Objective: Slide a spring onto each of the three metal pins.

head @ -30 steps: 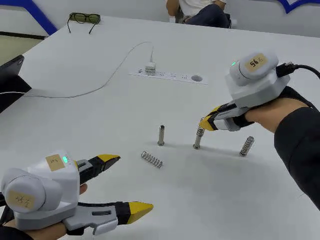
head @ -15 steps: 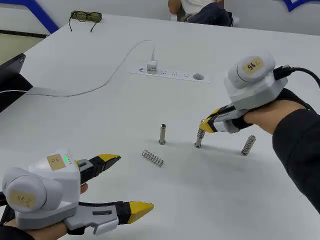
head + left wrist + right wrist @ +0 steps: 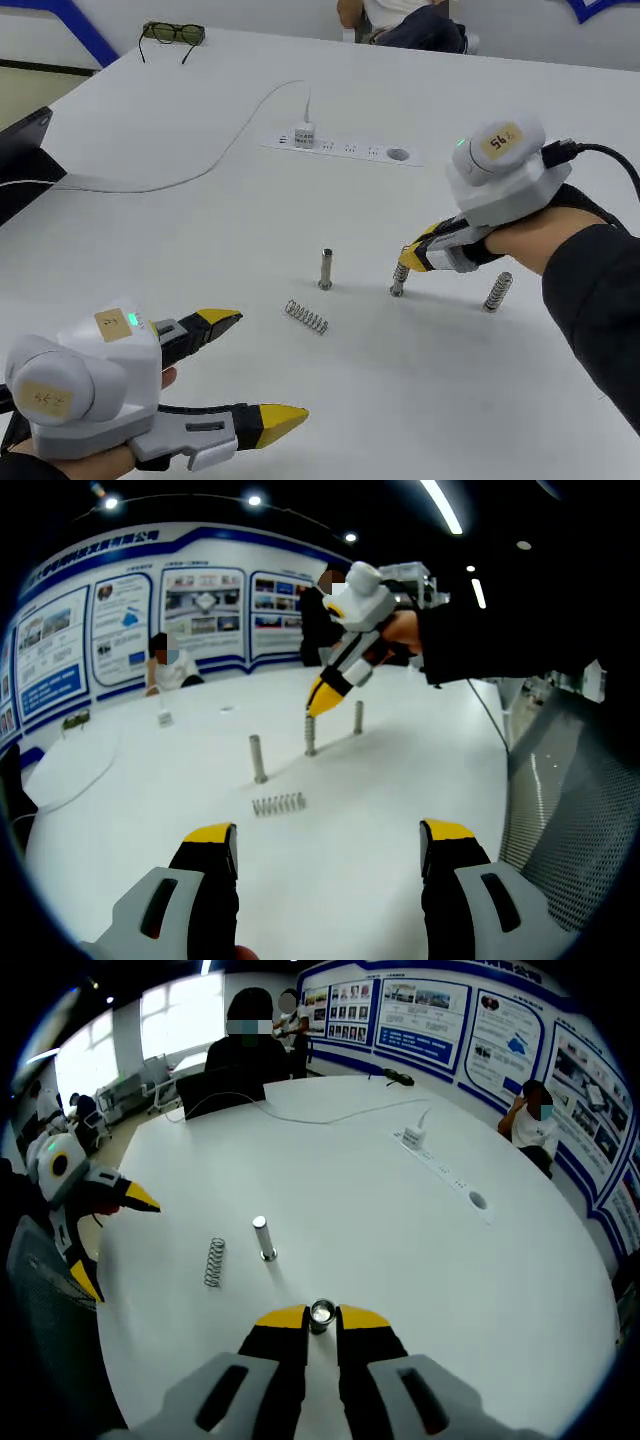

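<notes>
Three metal pins stand upright on the white table (image 3: 200,230). The left pin (image 3: 325,269) (image 3: 259,758) (image 3: 265,1237) is bare. On the right pin sits a spring (image 3: 495,291) (image 3: 358,716). My right gripper (image 3: 412,258) (image 3: 322,1318) (image 3: 325,695) is shut on a spring around the upper part of the middle pin (image 3: 398,284) (image 3: 322,1311) (image 3: 310,738). A loose spring (image 3: 305,317) (image 3: 278,803) (image 3: 213,1260) lies flat in front of the bare pin. Near the front left edge my left gripper (image 3: 255,367) (image 3: 328,832) (image 3: 100,1200) stands open and holds nothing.
A white power strip (image 3: 340,150) with a plugged-in charger and a cable (image 3: 200,170) lies behind the pins. Dark glasses (image 3: 172,33) rest at the far left corner. A person (image 3: 410,20) sits at the far side. A dark object (image 3: 20,140) is at the left edge.
My right gripper has sunk a little along the middle pin, taking the spring down with it. The left gripper has stayed where it was.
</notes>
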`<state>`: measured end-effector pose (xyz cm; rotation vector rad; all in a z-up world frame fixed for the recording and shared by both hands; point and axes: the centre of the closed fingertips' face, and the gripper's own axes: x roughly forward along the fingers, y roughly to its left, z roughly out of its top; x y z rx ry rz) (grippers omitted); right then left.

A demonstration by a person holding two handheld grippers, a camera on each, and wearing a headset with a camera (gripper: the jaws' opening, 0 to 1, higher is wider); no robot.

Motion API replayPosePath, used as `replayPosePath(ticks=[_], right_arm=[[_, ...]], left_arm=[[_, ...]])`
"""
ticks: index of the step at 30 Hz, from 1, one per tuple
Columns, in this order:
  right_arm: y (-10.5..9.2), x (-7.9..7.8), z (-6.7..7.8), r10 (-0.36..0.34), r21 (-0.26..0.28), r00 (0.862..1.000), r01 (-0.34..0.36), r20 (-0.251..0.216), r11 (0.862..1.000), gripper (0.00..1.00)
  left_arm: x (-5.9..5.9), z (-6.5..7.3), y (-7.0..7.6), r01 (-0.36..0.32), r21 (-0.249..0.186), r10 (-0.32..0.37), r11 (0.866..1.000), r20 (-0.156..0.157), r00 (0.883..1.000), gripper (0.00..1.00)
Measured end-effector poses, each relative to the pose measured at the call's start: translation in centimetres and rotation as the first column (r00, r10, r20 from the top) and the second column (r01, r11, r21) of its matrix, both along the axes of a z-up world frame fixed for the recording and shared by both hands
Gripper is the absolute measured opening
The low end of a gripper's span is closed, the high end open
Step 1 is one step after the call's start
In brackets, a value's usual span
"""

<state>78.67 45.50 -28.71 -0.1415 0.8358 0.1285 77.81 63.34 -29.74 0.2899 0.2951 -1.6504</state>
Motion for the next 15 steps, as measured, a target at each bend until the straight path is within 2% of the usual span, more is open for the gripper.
replayPosePath(ticks=[15], right_arm=[[0.02,-0.04,-0.66,0.002,-0.005,1.000,-0.002,-0.011,1.000,0.12]], left_arm=[[-0.04,0.02,0.16,-0.003,0.000,0.003,1.000,0.000,1.000,0.76]])
